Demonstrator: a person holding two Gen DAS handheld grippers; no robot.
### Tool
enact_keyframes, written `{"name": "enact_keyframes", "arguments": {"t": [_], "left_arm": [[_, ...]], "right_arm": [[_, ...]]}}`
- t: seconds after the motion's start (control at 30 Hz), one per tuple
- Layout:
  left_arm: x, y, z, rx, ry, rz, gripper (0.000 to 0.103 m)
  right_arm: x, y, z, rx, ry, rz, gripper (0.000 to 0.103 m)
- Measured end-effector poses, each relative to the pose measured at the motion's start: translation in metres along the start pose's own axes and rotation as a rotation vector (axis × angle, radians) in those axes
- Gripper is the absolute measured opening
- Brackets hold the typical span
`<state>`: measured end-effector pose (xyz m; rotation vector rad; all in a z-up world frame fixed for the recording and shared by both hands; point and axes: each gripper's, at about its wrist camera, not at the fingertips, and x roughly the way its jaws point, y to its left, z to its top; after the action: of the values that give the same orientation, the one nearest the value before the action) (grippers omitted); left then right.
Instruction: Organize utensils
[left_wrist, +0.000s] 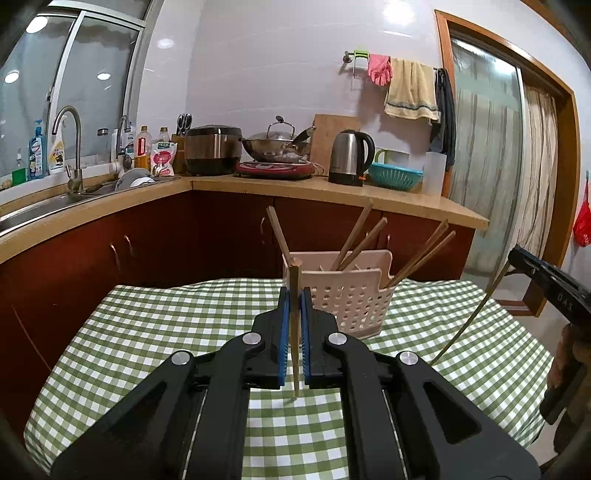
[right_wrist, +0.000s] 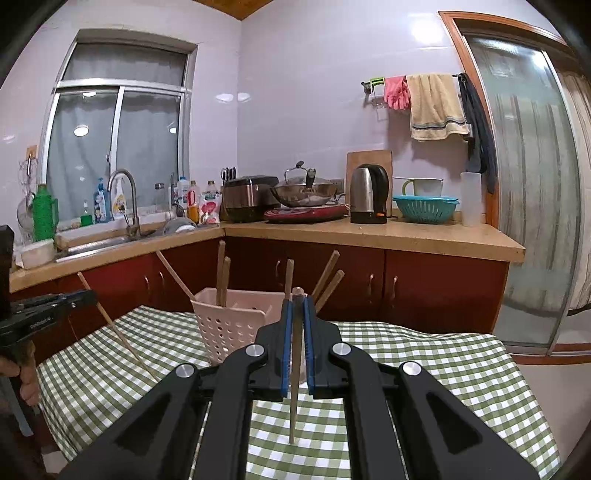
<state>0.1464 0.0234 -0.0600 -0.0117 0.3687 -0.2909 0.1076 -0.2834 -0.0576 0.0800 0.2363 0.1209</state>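
Observation:
My left gripper (left_wrist: 294, 293) is shut on a wooden chopstick (left_wrist: 295, 369) that stands upright between its blue pads, tip just above the green checked tablecloth (left_wrist: 147, 332). Right behind it stands a pink perforated utensil basket (left_wrist: 354, 299) with several chopsticks leaning in it. At the right edge, my right gripper (left_wrist: 516, 258) holds a thin chopstick (left_wrist: 469, 317). In the right wrist view, the right gripper (right_wrist: 297, 304) is shut on its own upright chopstick (right_wrist: 293, 413) in front of the basket (right_wrist: 221, 325). The left gripper (right_wrist: 88, 295) shows at the left with its slanted chopstick (right_wrist: 118, 332).
Behind the table (right_wrist: 424, 350) runs a wooden counter (left_wrist: 332, 188) over red cabinets, bearing a kettle (left_wrist: 349, 157), a wok (left_wrist: 277, 146), a rice cooker (left_wrist: 212, 149) and a teal colander (left_wrist: 395, 175). A sink (left_wrist: 44, 206) lies at the left, a glass door (right_wrist: 528, 203) at the right.

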Motion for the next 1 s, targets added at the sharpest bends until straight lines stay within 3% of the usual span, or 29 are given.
{"name": "enact_keyframes", "arguments": {"t": [0.67,1.0], "left_arm": [[-0.022,-0.018,0.091,0.063,-0.212,-0.064,0.006],[0.006,-0.012,0.118,0.049,-0.247,-0.054,0.006]], "right_arm": [[-0.008,0.004,0.082,0.038,-0.221,0.105,0.007],[0.018,0.007,0.108,0.037,-0.283,0.126,0.007]]}}
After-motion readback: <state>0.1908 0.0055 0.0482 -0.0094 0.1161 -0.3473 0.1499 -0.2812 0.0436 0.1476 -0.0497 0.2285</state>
